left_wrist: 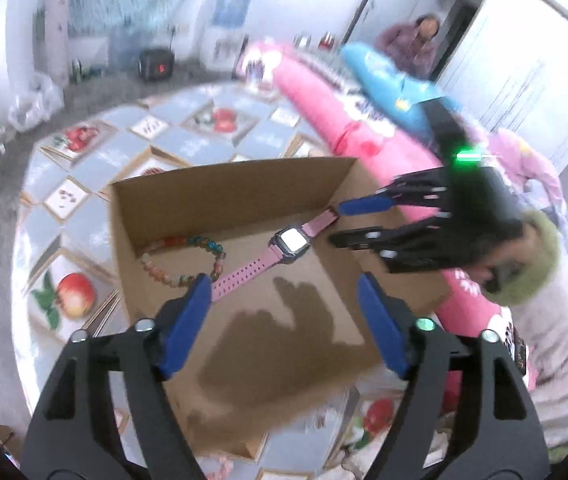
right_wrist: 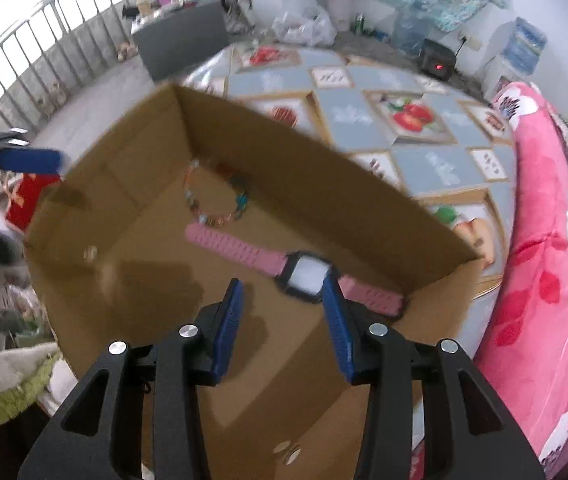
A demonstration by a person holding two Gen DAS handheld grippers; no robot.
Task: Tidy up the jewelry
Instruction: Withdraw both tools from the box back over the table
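Observation:
A pink watch with a dark case [left_wrist: 290,241] [right_wrist: 306,274] lies flat on the floor of an open cardboard box [left_wrist: 219,184] [right_wrist: 131,184]. A multicoloured bead bracelet [left_wrist: 187,258] [right_wrist: 213,196] lies beside it in the box's far corner. My left gripper [left_wrist: 284,292] is open and empty above the box's near side. My right gripper [right_wrist: 281,292] is open and empty just above the box, close to the watch; it shows in the left wrist view [left_wrist: 338,222] near the watch strap's end.
The box sits on a round table with a fruit-patterned cloth [left_wrist: 71,216] [right_wrist: 436,128]. A pink flowered blanket [right_wrist: 544,248] [left_wrist: 324,100] lies beside the table. A person [left_wrist: 424,40] stands at a doorway far behind.

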